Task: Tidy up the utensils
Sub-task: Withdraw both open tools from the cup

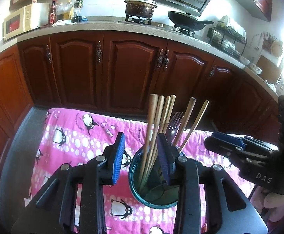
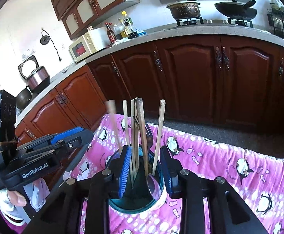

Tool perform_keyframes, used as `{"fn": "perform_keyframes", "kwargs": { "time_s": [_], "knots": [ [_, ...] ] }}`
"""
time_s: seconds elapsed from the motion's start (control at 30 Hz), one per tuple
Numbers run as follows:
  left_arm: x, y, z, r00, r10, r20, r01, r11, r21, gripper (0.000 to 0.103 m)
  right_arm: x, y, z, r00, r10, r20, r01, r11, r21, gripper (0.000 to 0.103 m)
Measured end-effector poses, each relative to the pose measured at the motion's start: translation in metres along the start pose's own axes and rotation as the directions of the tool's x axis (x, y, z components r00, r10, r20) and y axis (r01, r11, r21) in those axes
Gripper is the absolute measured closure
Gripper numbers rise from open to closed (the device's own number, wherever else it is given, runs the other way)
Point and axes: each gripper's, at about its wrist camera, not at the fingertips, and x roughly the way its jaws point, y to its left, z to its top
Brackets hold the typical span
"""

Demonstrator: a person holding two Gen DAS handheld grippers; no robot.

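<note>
1. So: blue glass cup [image 1: 153, 177] stands upright on the pink penguin cloth [image 1: 79, 136], which covers a table in front of the brown cabinets [image 1: 110, 68].
2. Cup holds several wooden chopsticks [image 1: 151, 128], leaning apart, plus a fork [image 1: 174, 124], tines up.
3. Right wrist view also shows a spoon [image 2: 154, 185] in the cup, bowl down near the rim.
4. Left gripper [image 1: 142, 159]: jaws spread, nothing between them; its right-hand finger sits at the cup's mouth among the sticks, the other finger outside the cup.
5. Right gripper [image 2: 146, 170]: jaws spread, straddling the cup's top; clamping nothing.
6. On the counter [image 1: 103, 29]: microwave [image 1: 18, 24], bottles [image 1: 65, 9], pot [image 1: 140, 6] and wok [image 1: 186, 20] on the stove.
</note>
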Motion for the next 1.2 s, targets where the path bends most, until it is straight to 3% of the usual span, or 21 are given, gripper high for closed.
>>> {"fn": "perform_keyframes", "kwargs": {
  "time_s": [0.3,0.7,1.2],
  "knots": [
    [-0.022,-0.009,-0.011,1.000,0.017,0.024,-0.017,1.000,0.017,0.058,-0.019,0.005,-0.015,1.000,-0.005,0.001,0.005,1.000,0.006,0.071],
    [-0.051,-0.038,-0.043,0.999,0.014,0.029,-0.017,0.997,0.077,0.057,-0.052,0.018,-0.046,1.000,-0.025,-0.003,0.025,1.000,-0.001,0.064],
    [-0.059,-0.068,-0.080,0.999,-0.038,-0.020,0.040,0.994,0.102,0.057,-0.084,0.007,-0.093,0.997,-0.073,-0.023,0.074,0.996,0.043,0.063]
  ]
}}
